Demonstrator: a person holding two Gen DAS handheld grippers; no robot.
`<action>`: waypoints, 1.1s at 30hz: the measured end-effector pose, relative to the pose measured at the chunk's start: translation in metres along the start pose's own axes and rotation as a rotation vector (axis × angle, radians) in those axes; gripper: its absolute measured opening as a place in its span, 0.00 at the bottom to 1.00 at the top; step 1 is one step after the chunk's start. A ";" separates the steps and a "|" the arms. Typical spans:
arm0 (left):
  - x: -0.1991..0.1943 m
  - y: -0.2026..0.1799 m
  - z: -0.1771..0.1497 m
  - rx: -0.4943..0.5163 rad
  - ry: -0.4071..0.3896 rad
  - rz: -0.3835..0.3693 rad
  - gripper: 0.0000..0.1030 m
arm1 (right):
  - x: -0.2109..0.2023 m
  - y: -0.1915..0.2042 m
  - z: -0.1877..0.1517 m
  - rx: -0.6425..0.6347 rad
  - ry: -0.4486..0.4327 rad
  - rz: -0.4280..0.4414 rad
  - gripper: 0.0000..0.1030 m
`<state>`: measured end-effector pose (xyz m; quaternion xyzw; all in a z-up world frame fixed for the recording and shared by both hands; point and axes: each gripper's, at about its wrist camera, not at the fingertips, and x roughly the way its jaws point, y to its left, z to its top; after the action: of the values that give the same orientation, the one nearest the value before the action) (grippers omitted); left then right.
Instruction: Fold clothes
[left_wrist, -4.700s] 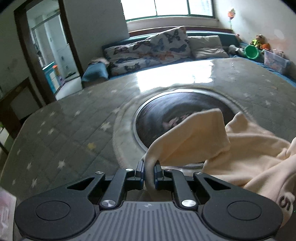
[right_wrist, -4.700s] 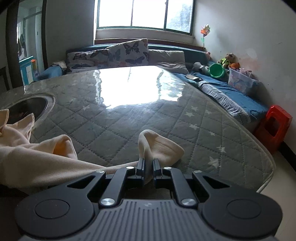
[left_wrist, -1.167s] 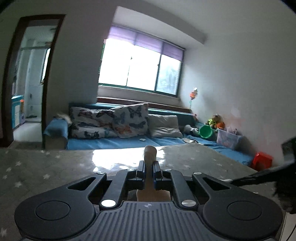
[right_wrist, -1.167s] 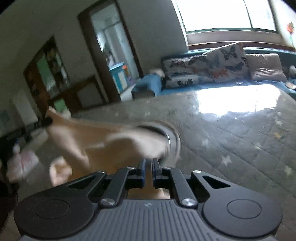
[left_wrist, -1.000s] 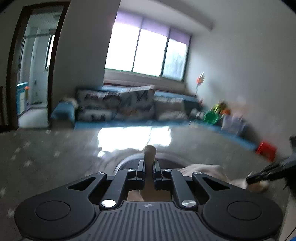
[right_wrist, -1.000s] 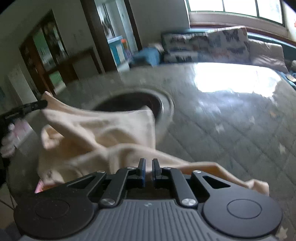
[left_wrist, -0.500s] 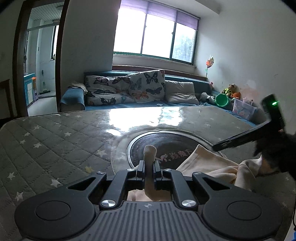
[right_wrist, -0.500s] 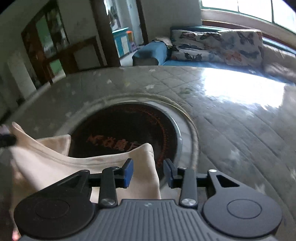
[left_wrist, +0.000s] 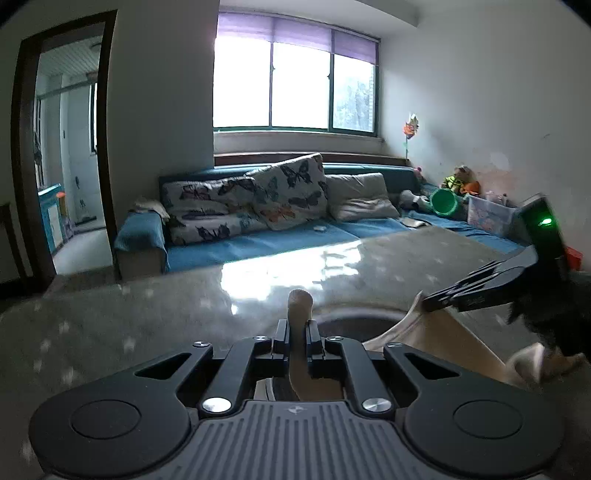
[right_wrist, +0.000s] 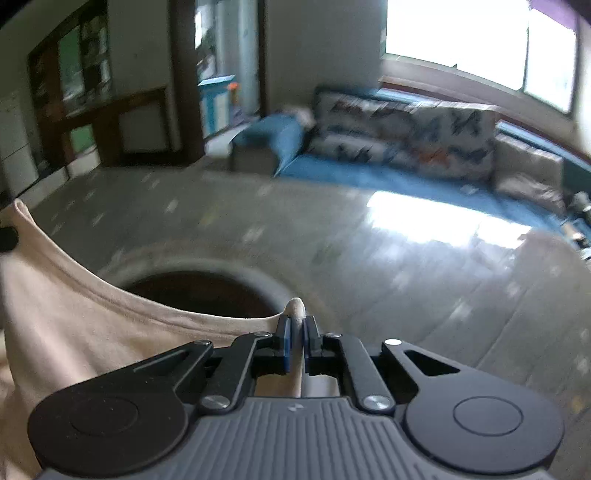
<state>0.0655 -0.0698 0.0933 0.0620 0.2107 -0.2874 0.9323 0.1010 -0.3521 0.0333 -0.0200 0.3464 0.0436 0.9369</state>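
Note:
A cream garment (right_wrist: 74, 332) hangs stretched between my two grippers above the grey quilted table (right_wrist: 406, 266). My left gripper (left_wrist: 297, 328) is shut on a fold of the cream garment (left_wrist: 300, 306) that sticks up between its fingers. My right gripper (right_wrist: 294, 325) is shut on another edge of the garment, and the cloth runs in a curve to the left. In the left wrist view the right gripper (left_wrist: 436, 303) shows at the right, pinching the cloth's corner (left_wrist: 443, 339).
A round dark inset (right_wrist: 199, 291) sits in the table under the cloth. A blue sofa (left_wrist: 258, 243) with butterfly cushions lies behind the table under the window. A green bucket (left_wrist: 445, 203) and a clear box (left_wrist: 487, 218) stand at the right. A doorway (left_wrist: 70, 166) opens at the left.
My right gripper was open half a second ago and has shut on the garment's edge. Both grippers have lifted, so the cloth now hangs taut between them.

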 end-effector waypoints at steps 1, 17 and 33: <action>0.011 0.001 0.007 -0.001 -0.003 0.018 0.09 | 0.000 -0.004 0.008 0.011 -0.021 -0.021 0.06; 0.049 0.059 -0.022 -0.158 0.189 0.160 0.18 | -0.010 -0.042 -0.018 0.089 0.013 -0.068 0.19; 0.034 0.037 -0.066 -0.116 0.325 0.131 0.05 | -0.104 -0.041 -0.101 0.072 0.019 -0.082 0.40</action>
<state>0.0875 -0.0410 0.0187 0.0671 0.3702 -0.1995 0.9048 -0.0392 -0.4064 0.0251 -0.0007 0.3554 -0.0074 0.9347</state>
